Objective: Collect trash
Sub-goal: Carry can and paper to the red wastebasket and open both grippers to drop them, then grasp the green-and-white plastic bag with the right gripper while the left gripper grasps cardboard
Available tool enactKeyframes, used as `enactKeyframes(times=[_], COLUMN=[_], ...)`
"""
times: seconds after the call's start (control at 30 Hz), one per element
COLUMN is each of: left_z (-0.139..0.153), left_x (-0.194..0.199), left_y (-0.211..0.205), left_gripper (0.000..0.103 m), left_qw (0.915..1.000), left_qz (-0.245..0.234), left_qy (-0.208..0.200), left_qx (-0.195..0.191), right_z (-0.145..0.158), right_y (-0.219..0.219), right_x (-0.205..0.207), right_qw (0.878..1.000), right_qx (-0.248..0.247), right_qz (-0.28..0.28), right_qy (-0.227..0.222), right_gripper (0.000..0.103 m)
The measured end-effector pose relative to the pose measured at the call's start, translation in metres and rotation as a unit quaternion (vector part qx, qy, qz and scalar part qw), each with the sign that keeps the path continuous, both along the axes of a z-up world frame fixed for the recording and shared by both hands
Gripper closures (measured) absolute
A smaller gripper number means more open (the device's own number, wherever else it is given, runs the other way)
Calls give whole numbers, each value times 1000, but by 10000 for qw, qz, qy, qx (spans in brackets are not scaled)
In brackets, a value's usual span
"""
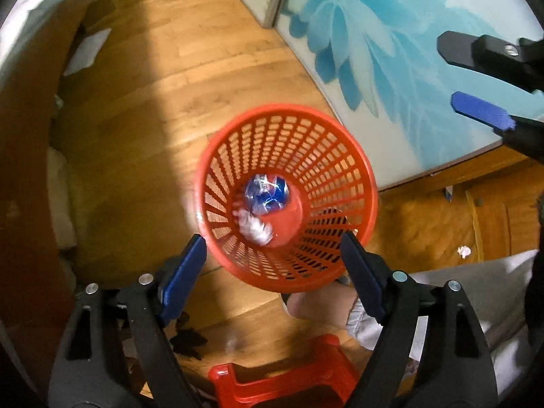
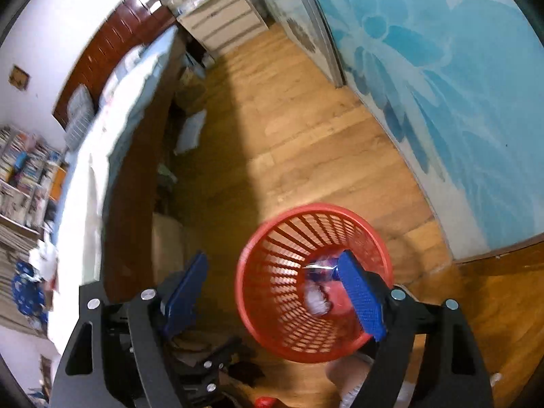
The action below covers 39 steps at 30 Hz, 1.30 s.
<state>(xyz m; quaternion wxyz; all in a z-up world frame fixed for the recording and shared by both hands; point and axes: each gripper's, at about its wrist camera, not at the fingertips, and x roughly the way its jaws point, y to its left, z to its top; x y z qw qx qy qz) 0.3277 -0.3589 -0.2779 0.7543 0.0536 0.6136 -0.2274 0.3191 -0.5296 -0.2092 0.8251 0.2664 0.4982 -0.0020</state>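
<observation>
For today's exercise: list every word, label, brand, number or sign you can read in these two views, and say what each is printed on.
None can be read.
Blue wrapper in the red basket: print too blurred.
Books on the shelf: spines too small.
Both grippers, left and right: no markings show.

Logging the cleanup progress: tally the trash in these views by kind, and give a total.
Blue shiny wrapper in the red basket: 1
White crumpled paper in the basket: 1
White crumpled scrap on the floor: 1
Total: 3
</observation>
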Motion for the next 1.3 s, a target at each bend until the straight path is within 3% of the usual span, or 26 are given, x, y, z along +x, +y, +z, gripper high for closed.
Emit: enactKeyframes(times=[0.17, 0.27, 0.43, 0.57, 0.67, 0.77, 0.9, 1.13, 1.3], left_z=[59, 112, 190, 233, 244, 244, 232, 223, 207], left_x=[-26, -56, -104, -137, -150, -158, -159, -177, -185], left_y=[41, 83, 172, 259, 308, 344, 363, 380, 389], left_gripper=[23, 23, 19, 17, 17, 17, 17, 17, 17], left_qw=[9976, 9913, 9710, 9467, 9292, 9144, 8993, 8932, 8963], left_qz=[164, 312, 912, 1719, 2233, 2635, 3038, 3198, 3291], left_qy=[-663, -1277, -2202, -2712, -2917, -3058, -3140, -3161, -2968], left_qx=[-124, -17, 206, 248, 408, 302, 203, -61, -180], right_z=[30, 52, 107, 151, 175, 190, 183, 188, 193], right_y=[24, 51, 112, 170, 222, 282, 358, 434, 498], right_x=[-16, -31, -62, -77, -82, -90, -95, -75, -16], right_qw=[9982, 9953, 9842, 9726, 9624, 9471, 9272, 9060, 8800], right_qx=[-93, -457, -806, -824, -815, -954, -1200, -1037, -1292], right_qz=[214, 385, 707, 1005, 1333, 1804, 2539, 3302, 3904], right_qy=[-548, -767, -1409, -1927, -2221, -2476, -2480, -2438, -2376], right_gripper=[25, 25, 25, 25, 25, 25, 27, 29, 35])
